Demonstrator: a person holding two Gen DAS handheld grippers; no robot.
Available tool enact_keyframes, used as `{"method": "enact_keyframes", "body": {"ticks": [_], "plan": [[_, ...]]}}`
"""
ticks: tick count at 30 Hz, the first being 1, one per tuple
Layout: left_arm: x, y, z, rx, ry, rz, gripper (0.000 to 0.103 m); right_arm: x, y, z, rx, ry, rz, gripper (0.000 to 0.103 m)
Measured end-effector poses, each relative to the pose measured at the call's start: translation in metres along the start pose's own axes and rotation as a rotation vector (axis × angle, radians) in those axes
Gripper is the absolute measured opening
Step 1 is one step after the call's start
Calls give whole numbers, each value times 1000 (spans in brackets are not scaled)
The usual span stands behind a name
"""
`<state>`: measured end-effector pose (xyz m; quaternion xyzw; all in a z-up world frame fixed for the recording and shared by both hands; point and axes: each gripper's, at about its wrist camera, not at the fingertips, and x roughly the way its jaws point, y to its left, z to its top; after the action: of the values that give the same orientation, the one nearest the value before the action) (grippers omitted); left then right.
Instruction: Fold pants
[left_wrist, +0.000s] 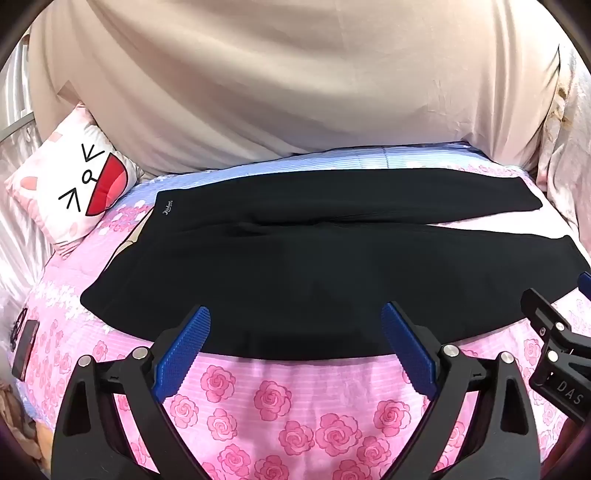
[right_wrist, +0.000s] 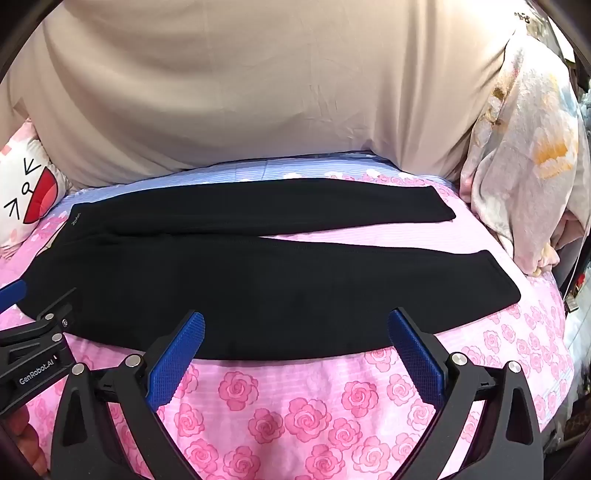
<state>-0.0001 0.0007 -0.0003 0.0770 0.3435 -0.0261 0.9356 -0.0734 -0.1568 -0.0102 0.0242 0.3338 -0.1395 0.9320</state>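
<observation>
Black pants (left_wrist: 295, 266) lie flat on the pink rose bedsheet (left_wrist: 273, 406), waistband at the left, the two legs running right and slightly apart at the cuffs. They also show in the right wrist view (right_wrist: 258, 280). My left gripper (left_wrist: 295, 317) is open and empty, its blue pads over the near edge of the pants. My right gripper (right_wrist: 295, 325) is open and empty, over the near leg's front edge. The right gripper also shows at the right edge of the left wrist view (left_wrist: 554, 332). The left gripper also shows at the left edge of the right wrist view (right_wrist: 33, 332).
A white and pink cartoon pillow (left_wrist: 70, 192) lies at the far left. A beige curtain (left_wrist: 295, 92) hangs behind the bed. A floral blanket (right_wrist: 528, 177) is bunched at the right. A dark phone-like object (left_wrist: 24, 350) lies at the bed's left edge.
</observation>
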Motion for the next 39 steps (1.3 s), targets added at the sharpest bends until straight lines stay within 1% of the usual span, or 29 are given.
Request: {"method": "enact_keyframes", "body": {"ticks": [1, 4, 11, 13, 16, 23, 39], "plan": [[1, 0, 0, 2, 13, 2, 92, 0, 0, 0, -1, 2, 0, 98], [3, 1, 1, 2, 14, 7, 92, 0, -1, 0, -2, 7, 3, 98], [4, 0, 3, 3, 5, 1, 92, 0, -10, -6, 0, 7, -7, 98], [5, 0, 1, 1, 3, 4, 92, -2, -6, -7, -3, 8, -9, 98], [3, 1, -1, 7, 4, 3, 92, -2, -9, -9, -1, 6, -7, 98], [3, 0, -2, 11, 5, 2, 92, 0, -16, -8, 2, 8, -2, 98], [7, -4, -2, 15, 11, 1, 92, 1, -18, -9, 6, 10, -4, 98]]}}
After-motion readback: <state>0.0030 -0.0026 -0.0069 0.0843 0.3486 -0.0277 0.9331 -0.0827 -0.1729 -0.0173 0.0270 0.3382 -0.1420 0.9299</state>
